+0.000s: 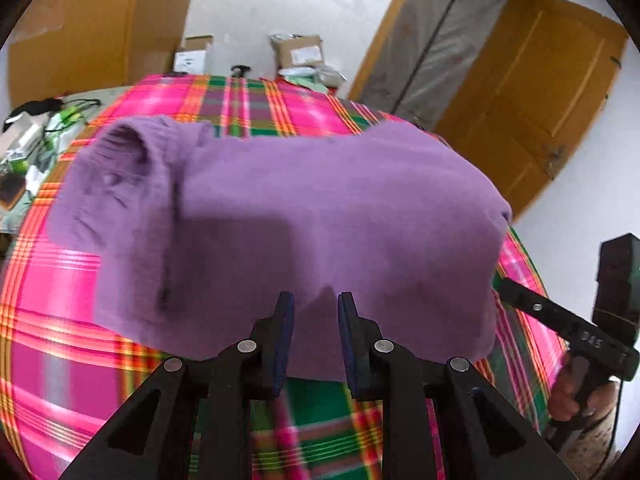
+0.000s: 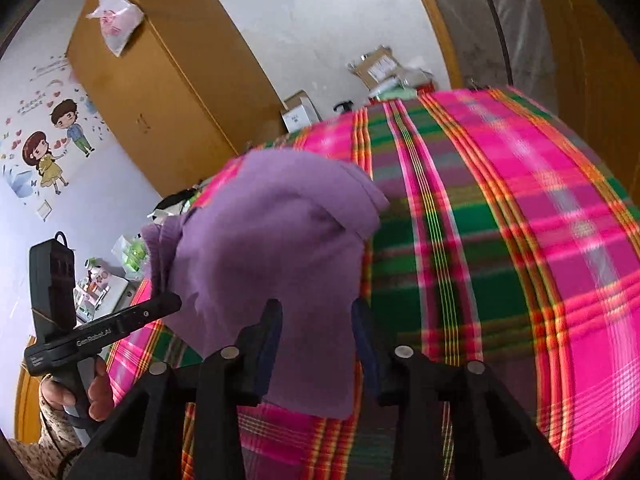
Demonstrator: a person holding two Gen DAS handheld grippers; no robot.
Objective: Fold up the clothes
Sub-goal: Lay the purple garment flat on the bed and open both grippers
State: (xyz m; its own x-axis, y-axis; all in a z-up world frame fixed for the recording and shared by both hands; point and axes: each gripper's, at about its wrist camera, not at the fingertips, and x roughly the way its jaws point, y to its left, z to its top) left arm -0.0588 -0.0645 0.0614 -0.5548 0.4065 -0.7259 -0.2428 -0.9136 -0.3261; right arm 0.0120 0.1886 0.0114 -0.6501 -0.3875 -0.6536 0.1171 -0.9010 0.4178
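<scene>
Purple knit sweater (image 1: 280, 216), folded into a rough rectangle, lies flat on the pink-green-orange plaid cloth (image 1: 52, 320) covering the table. In the left wrist view its long axis runs side to side across the middle of the frame; ribbed cuff or hem end sits at the upper left, plain folded edge at the right.

Left gripper (image 1: 316, 320): jaws apart, nothing between the blue pads, tips hovering over the sweater's near edge at lower centre. Contact with the fabric: cannot tell.

Right gripper (image 2: 316, 328): jaws also spread, the sweater's (image 2: 272, 248) near corner hanging between them in the lower centre of its view. Fabric fills the gap but pads are not pinching it, as far as visible. From this side the sweater's long axis runs away toward the upper centre, with a loose flap at its far end.

Left gripper body shows at lower left of the right wrist view, held by a person's hand (image 2: 96, 392); the right tool shows at the right edge of the left wrist view.

Cardboard boxes (image 1: 296, 52) sit beyond the table, upper centre. Motion blur on both frames.
</scene>
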